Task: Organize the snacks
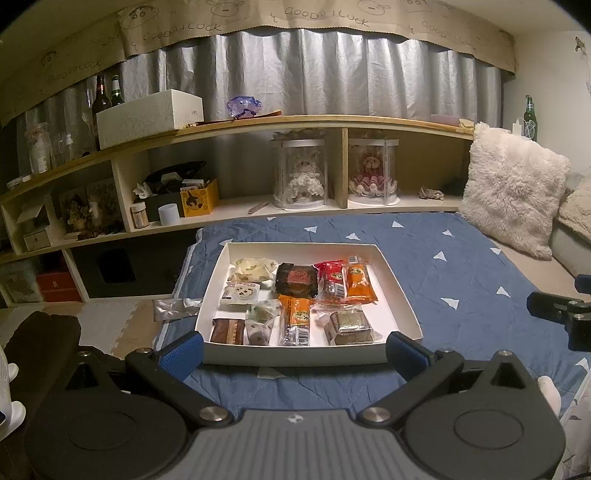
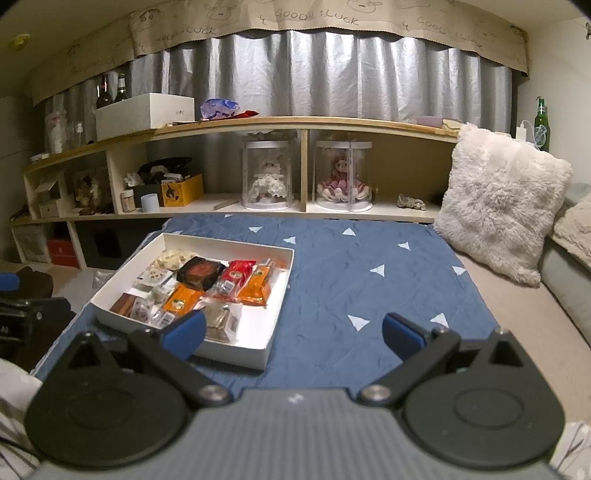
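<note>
Snacks (image 1: 295,295) fill the white tray (image 1: 400,295); both grippers' jaws gape empty.

Dim warm light fills the room. A silver curtain (image 1: 314,74) hangs across the top of the frame under a beige valance (image 1: 258,26). Below it runs a long wooden shelf (image 1: 332,122). A blue quilt (image 1: 424,258) covers the middle, and a fluffy white pillow (image 1: 513,188) leans at the right.

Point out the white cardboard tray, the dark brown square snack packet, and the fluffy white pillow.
white cardboard tray (image 1: 295,355), left wrist view, near front wall
dark brown square snack packet (image 1: 296,279), left wrist view, top face
fluffy white pillow (image 2: 498,199), right wrist view, centre
</note>
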Available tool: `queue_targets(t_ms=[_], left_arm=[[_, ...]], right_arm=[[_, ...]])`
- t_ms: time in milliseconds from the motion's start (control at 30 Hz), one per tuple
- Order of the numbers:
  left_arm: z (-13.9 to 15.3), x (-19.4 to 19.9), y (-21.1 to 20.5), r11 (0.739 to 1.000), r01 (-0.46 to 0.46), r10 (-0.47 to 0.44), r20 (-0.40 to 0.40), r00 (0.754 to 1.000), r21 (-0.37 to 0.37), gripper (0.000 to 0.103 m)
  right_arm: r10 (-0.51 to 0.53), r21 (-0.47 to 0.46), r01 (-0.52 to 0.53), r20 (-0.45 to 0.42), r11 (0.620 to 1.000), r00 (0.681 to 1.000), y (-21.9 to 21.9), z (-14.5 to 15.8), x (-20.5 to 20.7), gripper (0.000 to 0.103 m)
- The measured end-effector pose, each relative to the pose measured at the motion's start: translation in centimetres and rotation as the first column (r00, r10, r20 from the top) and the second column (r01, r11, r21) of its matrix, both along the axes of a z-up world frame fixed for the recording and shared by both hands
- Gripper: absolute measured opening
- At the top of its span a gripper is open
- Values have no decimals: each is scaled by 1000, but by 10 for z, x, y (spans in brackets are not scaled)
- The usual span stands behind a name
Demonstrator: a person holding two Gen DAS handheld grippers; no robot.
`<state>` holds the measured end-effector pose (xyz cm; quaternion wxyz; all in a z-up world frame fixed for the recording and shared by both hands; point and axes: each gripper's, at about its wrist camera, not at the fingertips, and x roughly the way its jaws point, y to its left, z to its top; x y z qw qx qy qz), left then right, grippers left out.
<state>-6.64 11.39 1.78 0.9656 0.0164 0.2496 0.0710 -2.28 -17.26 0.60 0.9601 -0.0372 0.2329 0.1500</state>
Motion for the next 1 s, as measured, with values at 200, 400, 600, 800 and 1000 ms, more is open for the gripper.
queue_targets(t_ms=[200,400,600,800,1000], left_arm=[[-1,1,0,1000,4,-4,-4,1000,2,103],[-2,1,-1,1000,2,-2,-5,1000,3,103],[-1,1,-1,1000,2,-2,-5,1000,2,103],[-1,1,-1,1000,3,-3,-5,1000,2,103],[-1,1,-1,1000,3,-3,-4,1000,2,103]], right_arm=[[3,-1,-3,-2,1000,1000,0,-1,0,102],[4,-2,-4,-4,1000,1000,-1,-1,0,102],[6,-1,-6,-7,1000,1000,-2,-3,0,102],[6,-1,-6,-7,1000,1000,-2,-3,0,102],[8,-2,-8,-9,1000,1000,-3,-3,1,102]])
